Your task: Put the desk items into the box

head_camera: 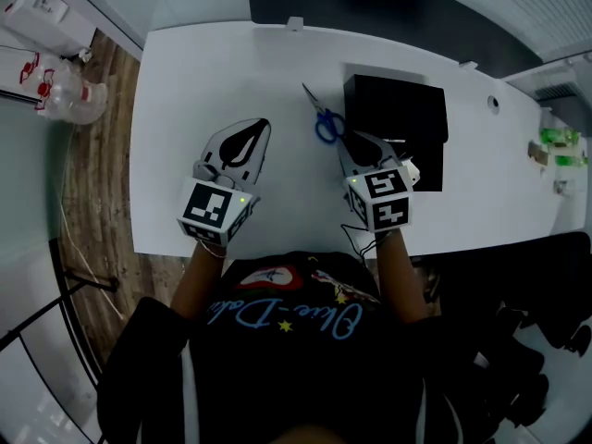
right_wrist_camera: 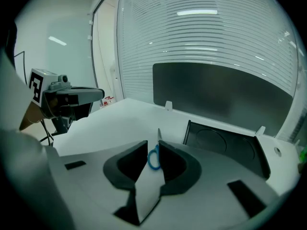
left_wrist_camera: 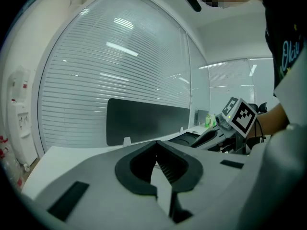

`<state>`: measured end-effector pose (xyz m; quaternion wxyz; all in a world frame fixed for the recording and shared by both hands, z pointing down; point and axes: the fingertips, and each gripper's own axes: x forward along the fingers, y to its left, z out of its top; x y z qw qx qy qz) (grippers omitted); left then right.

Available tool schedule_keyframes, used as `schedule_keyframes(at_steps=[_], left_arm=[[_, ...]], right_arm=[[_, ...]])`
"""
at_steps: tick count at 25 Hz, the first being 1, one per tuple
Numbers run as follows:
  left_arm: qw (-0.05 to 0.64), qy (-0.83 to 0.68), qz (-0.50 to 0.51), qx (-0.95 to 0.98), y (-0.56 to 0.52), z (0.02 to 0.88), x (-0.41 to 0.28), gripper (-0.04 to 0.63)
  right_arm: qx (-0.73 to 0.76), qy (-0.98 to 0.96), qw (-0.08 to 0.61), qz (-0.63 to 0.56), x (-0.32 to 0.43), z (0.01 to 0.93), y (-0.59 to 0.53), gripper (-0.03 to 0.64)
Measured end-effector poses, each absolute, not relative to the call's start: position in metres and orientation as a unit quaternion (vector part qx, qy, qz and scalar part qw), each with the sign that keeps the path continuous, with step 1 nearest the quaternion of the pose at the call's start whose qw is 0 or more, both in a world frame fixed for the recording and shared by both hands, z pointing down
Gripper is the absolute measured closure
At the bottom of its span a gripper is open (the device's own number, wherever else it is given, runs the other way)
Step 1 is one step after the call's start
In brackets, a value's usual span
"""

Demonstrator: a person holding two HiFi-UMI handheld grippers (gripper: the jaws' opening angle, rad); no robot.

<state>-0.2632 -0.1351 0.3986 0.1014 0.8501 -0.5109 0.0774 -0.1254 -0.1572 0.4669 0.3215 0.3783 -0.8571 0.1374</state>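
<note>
Scissors [head_camera: 324, 120]: lying flat on the table [head_camera: 203, 72], just ahead of the right tool [head_camera: 354, 140], with the blue handles toward the person and the blades pointing away.
Left tool [head_camera: 260, 125]: held low over bare table on the person's left, well apart from the scissors; in the left gripper view its jaws [left_wrist_camera: 156, 145] are seen brought together with nothing between them.
Right tool, state: the jaws [right_wrist_camera: 153, 144] are seen partly apart and clamped on nothing; the blue handle loop [right_wrist_camera: 154, 157] is framed in the gap.
Nearer hand: the right is judged much the nearer, so the pick falls to it.
Long axis: it runs away from the person, roughly along the line the right tool points, slanted a little left.
Gap to close: the handles appear to sit just beyond the tips rather than inside the pads, though the wide-angle view leaves this unsure.
Box [head_camera: 398, 109]: black, open-topped, just right of the scissors and beyond the right tool; its near wall [right_wrist_camera: 225, 145] is seen to the right of the jaws.
</note>
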Motion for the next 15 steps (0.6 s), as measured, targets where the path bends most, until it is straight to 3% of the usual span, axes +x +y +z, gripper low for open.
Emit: schedule_keyframes(at_steps=[15], left_arm=[[0.126, -0.503, 0.066, 0.852, -0.156, 0.416, -0.281, 0.588]], right_arm=[[0.356, -0.829, 0.413, 0.123, -0.143, 0.499, -0.177, 0.522]])
